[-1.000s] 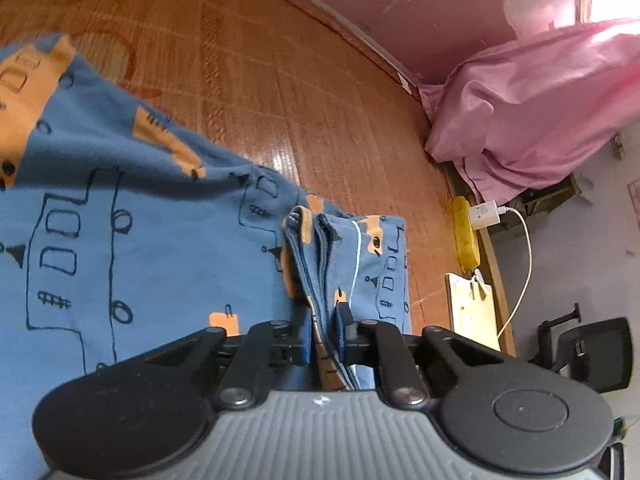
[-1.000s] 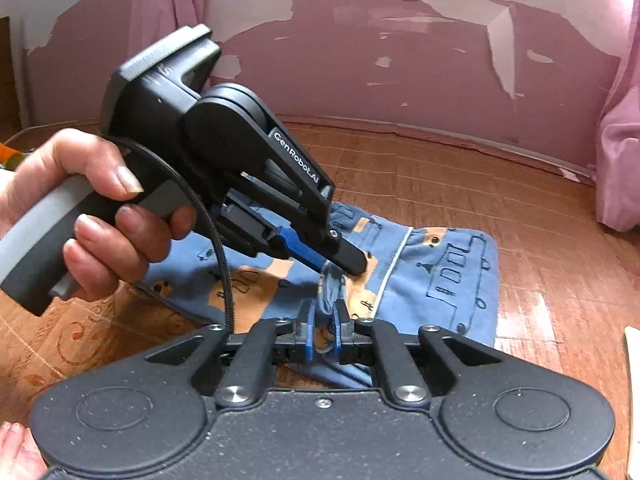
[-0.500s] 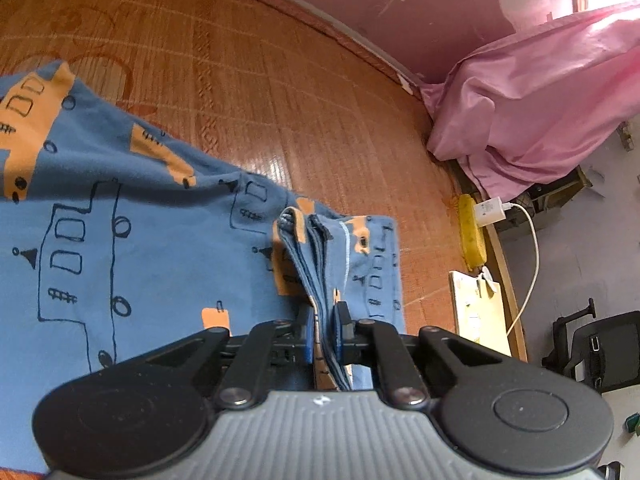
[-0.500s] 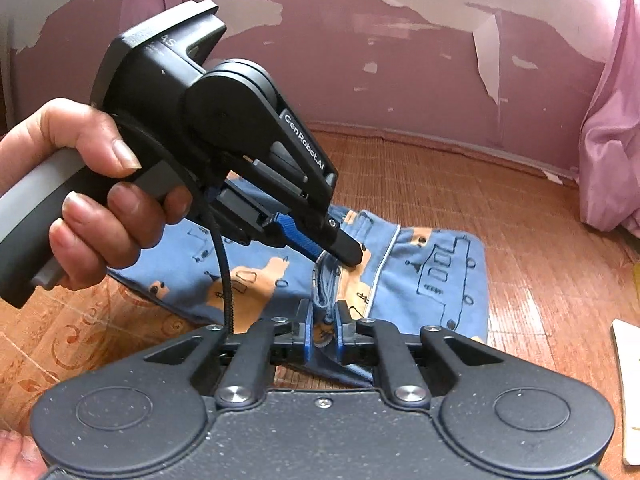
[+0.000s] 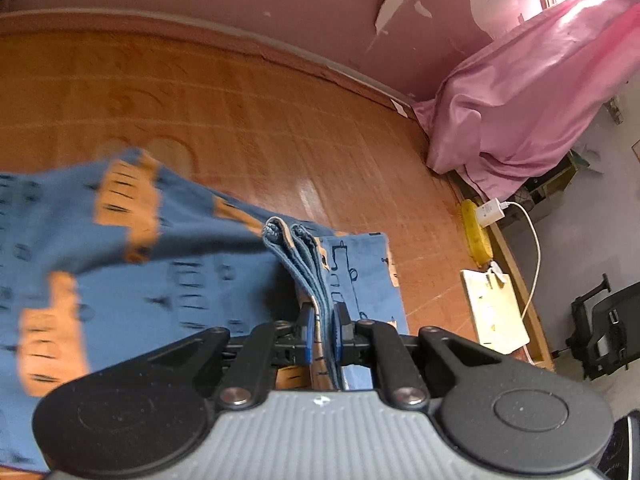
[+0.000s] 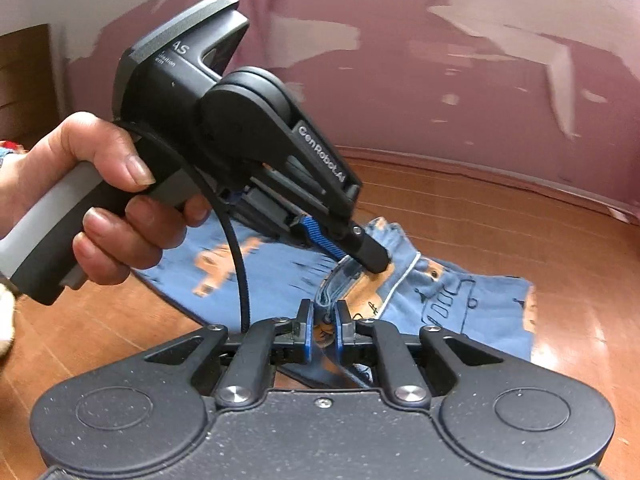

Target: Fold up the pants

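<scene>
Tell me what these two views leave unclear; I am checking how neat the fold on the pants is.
- Left wrist view: the left part of the pants is motion-blurred, so creases there cannot be judged.
- Both views: the near pants edge is hidden under each hand-held gripper's body: left hand-held gripper, right hand-held gripper.
- Right wrist view: the person's hand and the left hand-held gripper cover the far left of the pants.

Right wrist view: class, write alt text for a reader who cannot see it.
Two handheld grippers pinch one bunched edge of blue pants printed with orange shapes, lying on a wooden floor. The right gripper clamps the cloth at bottom centre; the left gripper, held in a person's hand, grips it just beyond, below a peeling pink wall.
</scene>
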### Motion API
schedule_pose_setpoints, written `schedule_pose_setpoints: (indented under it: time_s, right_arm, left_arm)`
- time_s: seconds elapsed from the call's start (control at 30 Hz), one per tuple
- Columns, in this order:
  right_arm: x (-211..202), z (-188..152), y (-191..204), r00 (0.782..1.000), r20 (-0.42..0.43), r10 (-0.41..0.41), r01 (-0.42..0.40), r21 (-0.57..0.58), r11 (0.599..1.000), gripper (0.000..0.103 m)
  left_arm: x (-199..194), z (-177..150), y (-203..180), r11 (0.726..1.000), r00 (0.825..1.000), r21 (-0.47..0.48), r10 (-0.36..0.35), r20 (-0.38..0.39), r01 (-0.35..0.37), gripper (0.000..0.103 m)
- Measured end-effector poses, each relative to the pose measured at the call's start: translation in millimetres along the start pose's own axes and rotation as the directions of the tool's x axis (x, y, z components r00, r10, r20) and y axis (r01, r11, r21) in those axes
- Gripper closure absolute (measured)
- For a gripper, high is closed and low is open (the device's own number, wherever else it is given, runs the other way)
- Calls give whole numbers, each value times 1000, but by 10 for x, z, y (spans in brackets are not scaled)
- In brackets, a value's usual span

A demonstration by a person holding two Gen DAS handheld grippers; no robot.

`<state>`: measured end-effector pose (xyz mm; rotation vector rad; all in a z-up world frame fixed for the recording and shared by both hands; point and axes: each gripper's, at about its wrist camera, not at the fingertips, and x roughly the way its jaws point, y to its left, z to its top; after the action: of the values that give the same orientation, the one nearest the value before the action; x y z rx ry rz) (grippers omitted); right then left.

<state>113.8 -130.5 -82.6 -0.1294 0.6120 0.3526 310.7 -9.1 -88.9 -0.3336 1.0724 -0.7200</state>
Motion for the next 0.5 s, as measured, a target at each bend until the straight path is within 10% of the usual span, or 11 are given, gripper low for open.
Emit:
schedule_pose_setpoints:
  time_s: [0.5]
  right_arm:
    - [433, 156, 615, 979, -52, 196, -201, -119, 972, 92]
  left_arm:
    - [-631, -177, 757, 993, 992, -22, 118, 50, -117, 92]
